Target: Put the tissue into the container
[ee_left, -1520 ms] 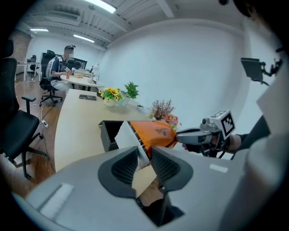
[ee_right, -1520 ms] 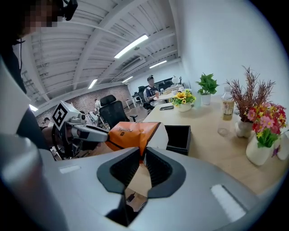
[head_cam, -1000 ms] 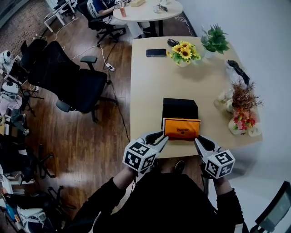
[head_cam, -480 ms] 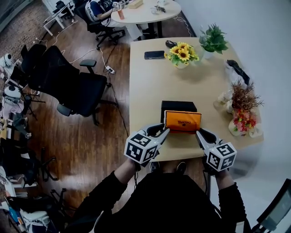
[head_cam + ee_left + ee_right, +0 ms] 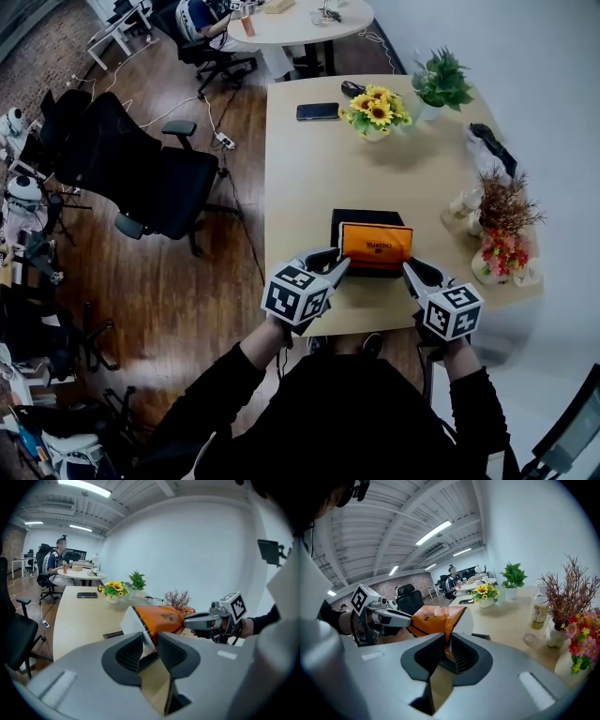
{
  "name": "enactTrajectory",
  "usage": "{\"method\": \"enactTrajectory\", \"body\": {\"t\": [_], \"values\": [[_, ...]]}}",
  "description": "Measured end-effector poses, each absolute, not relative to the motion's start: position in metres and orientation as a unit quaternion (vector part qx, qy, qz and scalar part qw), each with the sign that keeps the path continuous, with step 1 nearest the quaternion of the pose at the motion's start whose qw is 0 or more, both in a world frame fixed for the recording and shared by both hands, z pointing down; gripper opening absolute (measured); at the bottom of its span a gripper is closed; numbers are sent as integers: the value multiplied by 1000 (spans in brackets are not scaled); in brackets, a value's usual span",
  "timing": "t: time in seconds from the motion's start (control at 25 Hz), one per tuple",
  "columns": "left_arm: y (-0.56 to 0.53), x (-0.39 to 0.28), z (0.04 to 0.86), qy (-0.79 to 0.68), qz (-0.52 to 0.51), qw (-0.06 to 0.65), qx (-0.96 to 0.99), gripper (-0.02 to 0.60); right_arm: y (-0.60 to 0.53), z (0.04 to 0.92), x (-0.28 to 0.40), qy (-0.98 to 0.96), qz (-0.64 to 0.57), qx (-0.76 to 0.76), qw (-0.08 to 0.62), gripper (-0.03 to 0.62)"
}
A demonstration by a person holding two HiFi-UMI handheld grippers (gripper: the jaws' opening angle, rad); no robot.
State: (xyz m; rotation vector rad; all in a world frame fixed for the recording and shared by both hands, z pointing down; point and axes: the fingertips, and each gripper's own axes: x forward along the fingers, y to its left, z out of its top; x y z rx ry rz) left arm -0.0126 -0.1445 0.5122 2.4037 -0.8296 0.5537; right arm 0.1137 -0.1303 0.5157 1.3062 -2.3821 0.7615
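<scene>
Currently, orange tissue pack (image 5: 376,246) is held at both ends: left gripper (image 5: 334,269) is clamped tight on its white left end, and right gripper (image 5: 410,270) is closed on its orange right edge, per both gripper views. Pack sits level over front part of black container (image 5: 354,218), near front edge of tabletop (image 5: 305,178); contact w/ container can't be confirmed. Sunflowers (image 5: 379,106) and phone (image 5: 317,111) lie well apart at far end.

The table (image 5: 300,178) bears phone (image 5: 317,112), sunflowers (image 5: 378,105), black container (image 5: 366,216).
</scene>
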Motion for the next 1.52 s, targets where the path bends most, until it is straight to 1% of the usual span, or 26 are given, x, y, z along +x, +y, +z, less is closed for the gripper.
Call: {"method": "enactTrajectory", "body": {"t": [0.84, 1.52], "values": [[-156, -16, 583, -303, 260, 309, 863, 74, -140, 583, 110, -815, 315, 444, 200, 46], [-161, -8, 617, -292, 319, 317, 844, 74, -145, 618, 115, -799, 326, 441, 248, 49]]}}
